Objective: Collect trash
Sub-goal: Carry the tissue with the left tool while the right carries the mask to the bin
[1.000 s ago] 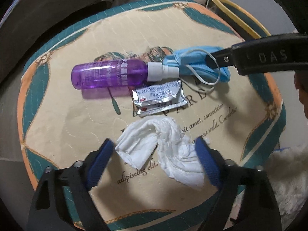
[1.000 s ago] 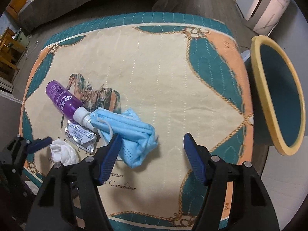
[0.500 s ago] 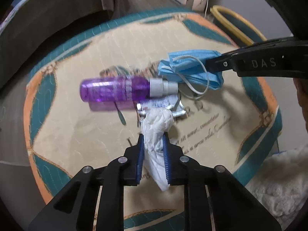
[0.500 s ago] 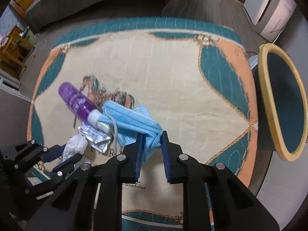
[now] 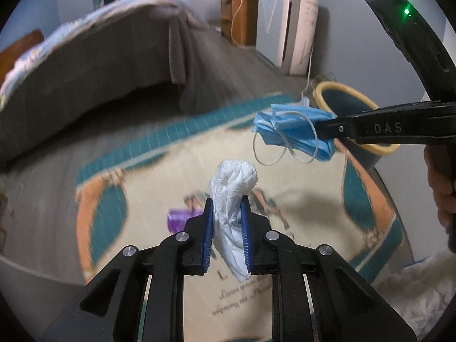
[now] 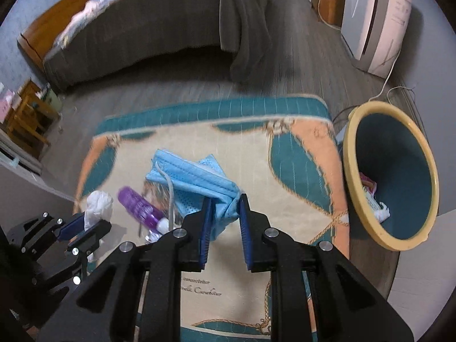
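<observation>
Two hand-held claws above a quilted mat, each carrying one piece of trash. The left claw point(image 5: 226, 222) is clamped narrowly on a crumpled white tissue point(image 5: 232, 188), which stands up between its blue pads and hangs out below them, clear of the mat point(image 5: 148, 182). The right claw point(image 6: 223, 219) pinches one corner of a folded blue face mask point(image 6: 191, 176); in the left wrist view the mask point(image 5: 290, 132) hangs in the air off the claw tip at right, its white ear loops dangling. A purple spray bottle point(image 6: 136, 203) lies on the mat, near and left of the mask in the right wrist view, its white cap end toward the camera; in the left wrist view only its end shows beside the left claw's pad. A teal bin with a yellow rim point(image 6: 390, 176) stands just off the mat's right edge and holds some scraps at its bottom. A bed with a grey cover point(image 6: 159, 28) lies far across the wooden floor, and a white appliance point(image 6: 376, 22) stands at far right. Part of a hand point(image 5: 441, 188) shows at the right edge of the left wrist view.
</observation>
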`<state>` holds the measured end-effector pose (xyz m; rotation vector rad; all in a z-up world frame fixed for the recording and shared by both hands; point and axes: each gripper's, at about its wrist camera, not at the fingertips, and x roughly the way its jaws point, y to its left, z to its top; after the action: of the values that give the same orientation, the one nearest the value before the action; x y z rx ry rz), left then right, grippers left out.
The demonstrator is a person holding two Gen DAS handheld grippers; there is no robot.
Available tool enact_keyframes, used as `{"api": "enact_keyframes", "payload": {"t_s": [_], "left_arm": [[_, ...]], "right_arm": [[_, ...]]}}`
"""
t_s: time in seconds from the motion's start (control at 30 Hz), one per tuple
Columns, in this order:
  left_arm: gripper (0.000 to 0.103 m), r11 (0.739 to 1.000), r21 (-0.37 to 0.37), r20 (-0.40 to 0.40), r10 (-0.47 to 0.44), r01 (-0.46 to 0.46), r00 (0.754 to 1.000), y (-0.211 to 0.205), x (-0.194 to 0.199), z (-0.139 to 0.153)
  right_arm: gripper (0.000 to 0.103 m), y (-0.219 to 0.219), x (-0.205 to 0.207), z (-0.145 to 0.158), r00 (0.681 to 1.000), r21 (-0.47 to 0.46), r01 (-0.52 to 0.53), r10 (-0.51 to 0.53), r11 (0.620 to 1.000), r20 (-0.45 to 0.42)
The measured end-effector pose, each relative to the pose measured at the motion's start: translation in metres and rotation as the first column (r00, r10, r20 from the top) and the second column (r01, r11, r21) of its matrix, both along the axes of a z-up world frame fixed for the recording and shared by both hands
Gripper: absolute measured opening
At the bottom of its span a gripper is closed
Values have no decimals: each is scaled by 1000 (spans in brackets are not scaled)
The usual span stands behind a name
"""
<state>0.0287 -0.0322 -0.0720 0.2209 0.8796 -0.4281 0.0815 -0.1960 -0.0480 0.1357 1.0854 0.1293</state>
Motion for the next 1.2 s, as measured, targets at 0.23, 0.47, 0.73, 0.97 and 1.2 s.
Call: {"api": "enact_keyframes", "payload": {"t_s": [0.23, 0.47, 0.73, 0.97, 1.2], "left_arm": [[19, 1000, -28, 49, -6, 7, 999, -8, 5, 23], [19, 999, -36, 70, -27, 29, 997, -29, 6, 32], [19, 997, -10, 69, -77, 78, 995, -67, 5, 29], [19, 992, 11, 57, -125, 125, 990, -100, 1, 22], [19, 984, 28, 38, -175, 174, 984, -126, -5, 11]], "right_arm": [[18, -17, -13, 38, 996, -3, 5, -4, 1000, 94], [18, -39, -12, 49, 991, -5, 18, -18, 1000, 135], [18, -74, -17, 54, 986, -16, 46, -42, 999, 159], [18, -111, -26, 58, 983, -78, 76, -61, 994, 175], [18, -154, -28, 59, 976, -170, 136, -103, 976, 190]]}}
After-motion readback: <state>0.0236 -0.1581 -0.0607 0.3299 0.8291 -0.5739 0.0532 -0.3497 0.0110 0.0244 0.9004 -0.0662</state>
